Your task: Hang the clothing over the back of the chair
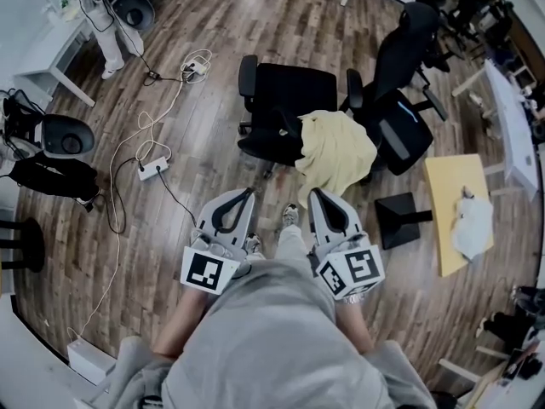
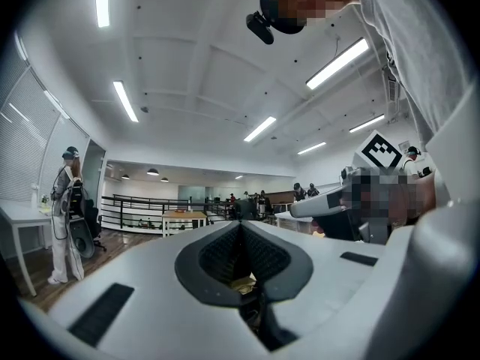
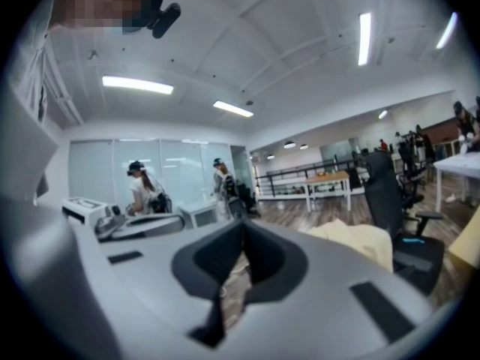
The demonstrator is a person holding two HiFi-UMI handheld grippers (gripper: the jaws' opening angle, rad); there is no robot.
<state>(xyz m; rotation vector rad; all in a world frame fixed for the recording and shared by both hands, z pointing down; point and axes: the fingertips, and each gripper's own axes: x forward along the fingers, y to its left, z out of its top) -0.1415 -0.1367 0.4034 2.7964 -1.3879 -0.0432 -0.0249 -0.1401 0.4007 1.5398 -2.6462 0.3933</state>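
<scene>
Well beyond both sets of fingertips, the yellow clothing (image 1: 336,150) hangs on the black chair (image 1: 281,100), seemingly over its back. The left gripper (image 1: 245,192) and right gripper (image 1: 315,192) have jaws pressed together on nothing. Hanging looks finished; next calls only for straightening the drape, if anything
</scene>
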